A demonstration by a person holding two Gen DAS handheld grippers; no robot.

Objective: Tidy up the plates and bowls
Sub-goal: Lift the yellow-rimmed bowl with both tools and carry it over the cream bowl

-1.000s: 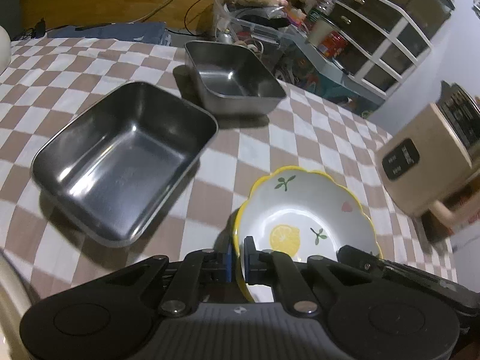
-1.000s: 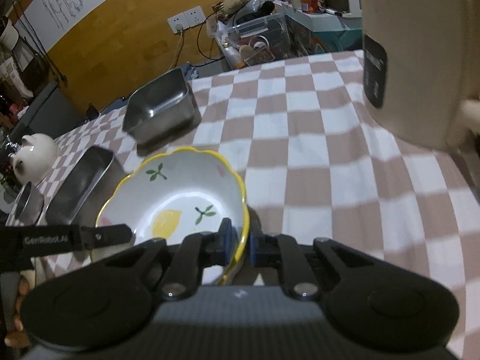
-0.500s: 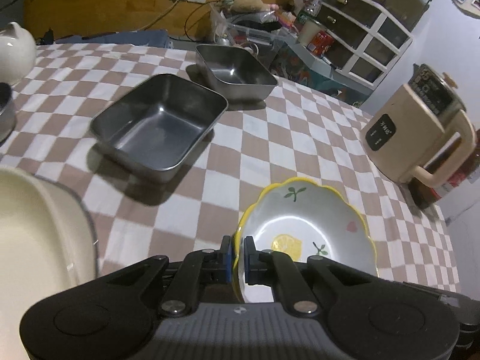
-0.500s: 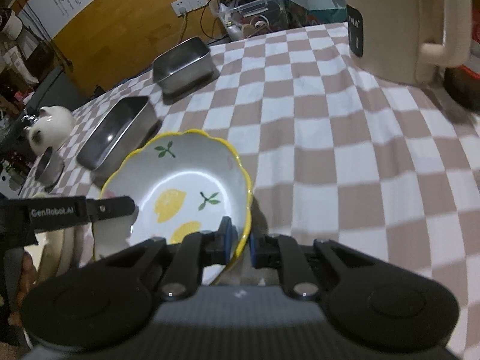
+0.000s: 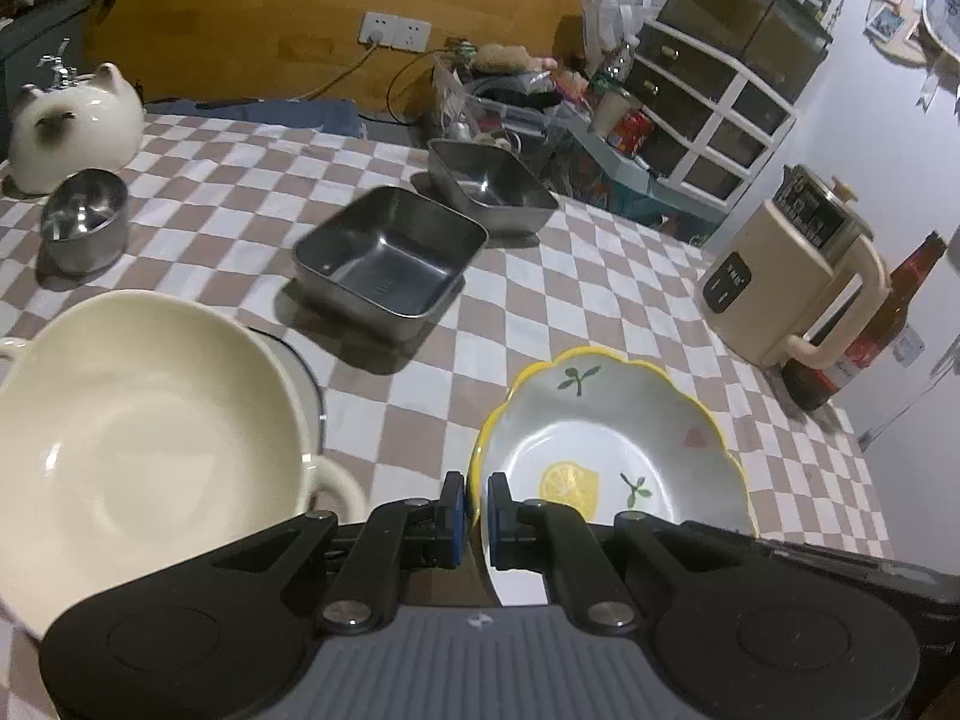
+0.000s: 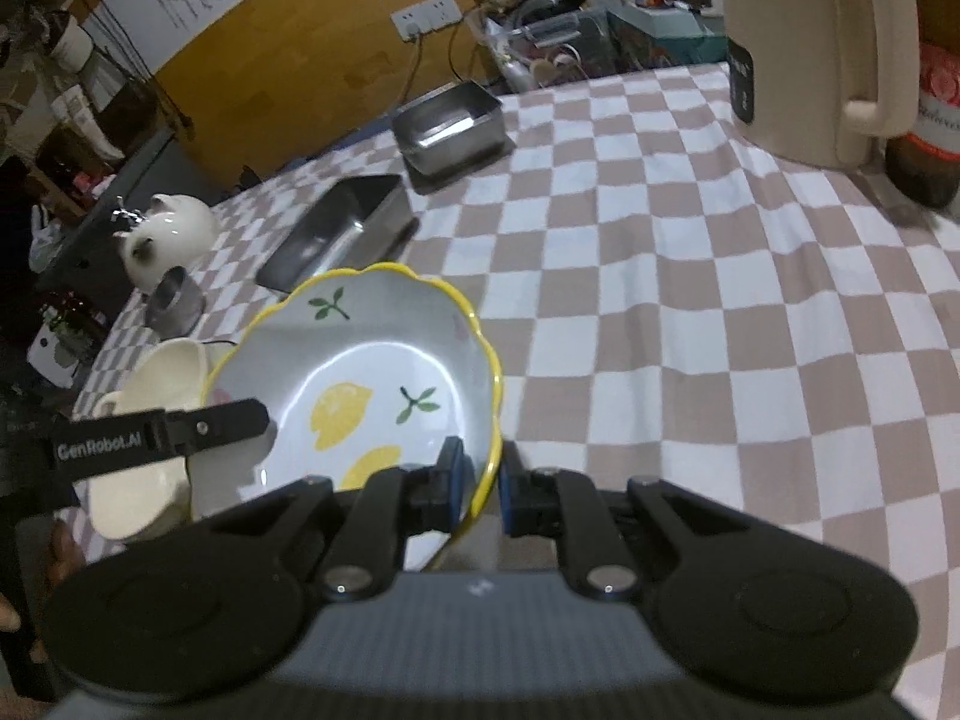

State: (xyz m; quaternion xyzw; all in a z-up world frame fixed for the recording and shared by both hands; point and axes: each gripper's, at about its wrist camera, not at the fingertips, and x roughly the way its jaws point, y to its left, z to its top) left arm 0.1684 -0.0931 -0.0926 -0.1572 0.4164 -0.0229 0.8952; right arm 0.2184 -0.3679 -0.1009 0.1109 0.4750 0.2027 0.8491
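Both grippers are clamped on one lemon bowl (image 5: 606, 450), held up off the checked table (image 5: 588, 276). The left gripper (image 5: 471, 510) pinches the bowl's yellow scalloped rim on its left side, blue pads tight on either face. The right gripper (image 6: 477, 483) grips the opposite rim the same way, one pad inside the bowl and one outside. In the right wrist view the left gripper's black finger reaches in across the far-left rim.

The bowl hangs over the near part of the table, just right of a cream bowl (image 5: 132, 438) with loop handles, which sits on something with a dark rim. Whether the two bowls touch I cannot tell.

Farther back on the cloth stand two steel pans: one (image 5: 390, 261) near the middle, another (image 5: 489, 186) beyond it at the far edge. At far left a small steel cup (image 5: 87, 228) stands just in front of a white cat-shaped teapot (image 5: 75, 126). On the right a beige kettle (image 5: 792, 276) stands beside a brown bottle (image 5: 864, 330).
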